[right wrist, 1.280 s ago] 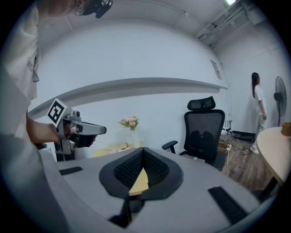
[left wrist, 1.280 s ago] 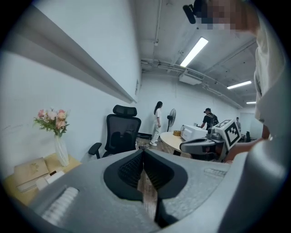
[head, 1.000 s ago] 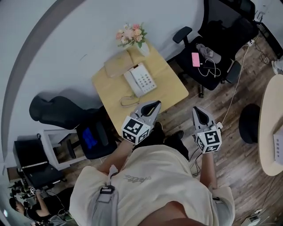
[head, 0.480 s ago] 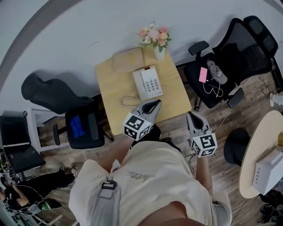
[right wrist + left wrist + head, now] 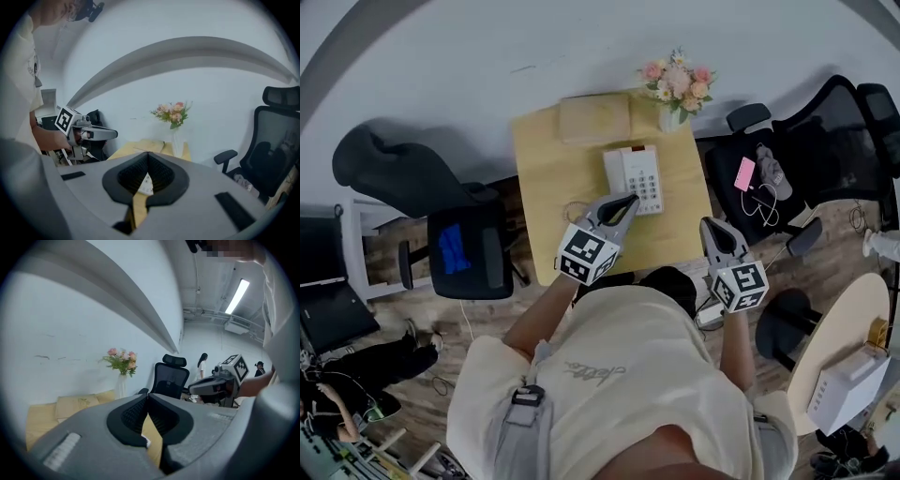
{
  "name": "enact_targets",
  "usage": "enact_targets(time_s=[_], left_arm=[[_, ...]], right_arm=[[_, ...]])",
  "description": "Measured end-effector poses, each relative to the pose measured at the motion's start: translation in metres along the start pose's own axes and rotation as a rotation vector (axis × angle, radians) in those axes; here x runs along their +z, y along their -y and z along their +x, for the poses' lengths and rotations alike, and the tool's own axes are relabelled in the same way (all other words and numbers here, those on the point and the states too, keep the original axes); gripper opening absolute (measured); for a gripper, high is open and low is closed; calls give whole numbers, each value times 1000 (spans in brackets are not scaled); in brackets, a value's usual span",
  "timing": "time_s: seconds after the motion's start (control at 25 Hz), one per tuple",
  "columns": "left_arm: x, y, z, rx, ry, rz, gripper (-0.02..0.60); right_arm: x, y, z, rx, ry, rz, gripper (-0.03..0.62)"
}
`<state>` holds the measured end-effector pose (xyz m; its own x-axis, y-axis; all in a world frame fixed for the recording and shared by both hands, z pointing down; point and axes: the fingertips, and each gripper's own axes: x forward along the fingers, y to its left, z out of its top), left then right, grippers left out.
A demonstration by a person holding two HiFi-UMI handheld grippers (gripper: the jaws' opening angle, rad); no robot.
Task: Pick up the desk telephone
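Note:
The white desk telephone [image 5: 636, 176] lies on the small wooden table [image 5: 548, 164], with its handset on the left side and its coiled cord [image 5: 575, 212] trailing toward the front edge. My left gripper [image 5: 627, 201] hovers shut just in front of the phone, over the table's near part. My right gripper [image 5: 710, 226] is also shut and hangs off the table's right front corner. In the left gripper view the jaws [image 5: 148, 396] meet, with nothing between them. The right gripper view shows its jaws [image 5: 148, 155] together, and a sliver of the white telephone [image 5: 146, 184] shows below them.
A beige cushion [image 5: 594, 117] and a vase of flowers [image 5: 678, 86] stand at the table's back. A black office chair [image 5: 787, 150] with a pink phone [image 5: 743, 173] on it is at the right. Another chair [image 5: 461, 246] is at the left, and a round table [image 5: 830, 342] is at the far right.
The table and telephone have shifted right and closer in the head view as the person steps up to them. Both grippers stay shut and are now nearer the phone.

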<state>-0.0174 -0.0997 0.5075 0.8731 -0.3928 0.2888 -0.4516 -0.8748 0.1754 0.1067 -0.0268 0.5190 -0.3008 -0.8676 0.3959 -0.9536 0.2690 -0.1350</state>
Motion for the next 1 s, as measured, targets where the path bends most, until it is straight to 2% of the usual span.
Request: enact_targets(time_s=[0.2, 0.48, 0.76, 1.0], left_arm=[[1, -37, -9, 78, 7, -53, 18], [0, -56, -9, 183, -4, -112, 18], [-7, -63, 7, 243, -43, -160, 18], [-31, -69, 22, 230, -76, -230, 19]], right_arm=[[17, -5, 42, 58, -37, -35, -2], [32, -2, 85, 176, -54, -76, -2], [29, 22, 113, 255, -79, -75, -2], [9, 36, 137, 309, -90, 21, -2]])
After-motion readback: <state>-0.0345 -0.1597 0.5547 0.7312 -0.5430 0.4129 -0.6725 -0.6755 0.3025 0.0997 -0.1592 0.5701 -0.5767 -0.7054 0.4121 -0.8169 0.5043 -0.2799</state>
